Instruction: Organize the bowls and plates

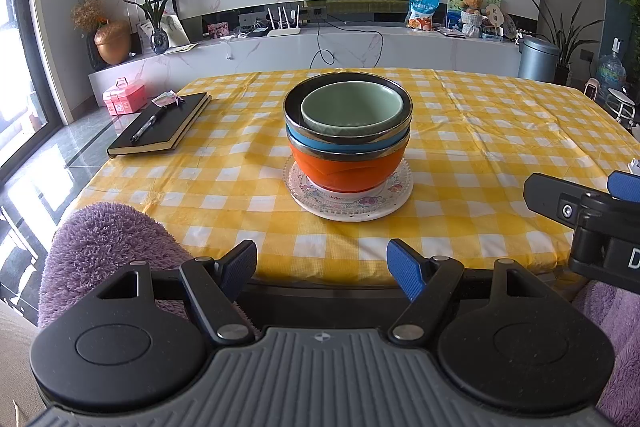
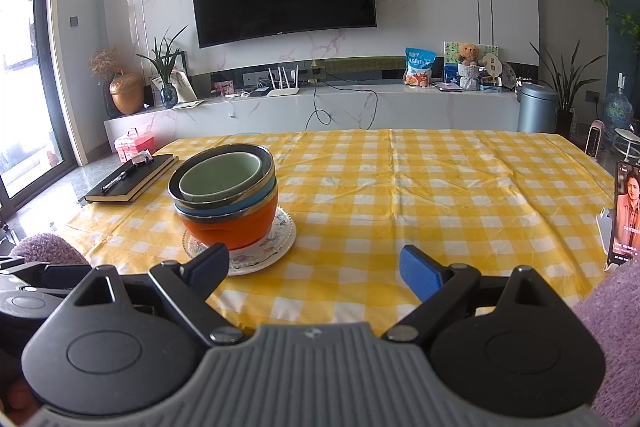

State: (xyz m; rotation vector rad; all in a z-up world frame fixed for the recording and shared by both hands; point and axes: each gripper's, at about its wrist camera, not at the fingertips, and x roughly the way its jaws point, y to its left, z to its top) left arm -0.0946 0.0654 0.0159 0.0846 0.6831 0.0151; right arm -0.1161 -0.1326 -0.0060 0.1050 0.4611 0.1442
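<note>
A stack of bowls stands on a small patterned plate point(image 1: 348, 205) point(image 2: 276, 247) in the middle of the yellow checked table. An orange bowl point(image 1: 348, 169) point(image 2: 236, 227) is lowest, a blue bowl point(image 1: 316, 143) point(image 2: 256, 199) sits in it, and a pale green bowl point(image 1: 352, 107) point(image 2: 220, 179) nests on top inside a dark metal rim. My left gripper point(image 1: 322, 269) is open at the near table edge, short of the stack, with nothing between its fingers. My right gripper point(image 2: 316, 269) is open too, to the right of the stack. Part of the right gripper point(image 1: 580, 203) shows at the right of the left wrist view.
A black notebook with a pen point(image 1: 164, 125) point(image 2: 132, 179) lies at the table's left. A phone point(image 2: 626, 215) stands upright at the right edge. Purple fluffy fabric point(image 1: 104, 251) point(image 2: 616, 331) lies at the near side. A TV console and plants stand behind the table.
</note>
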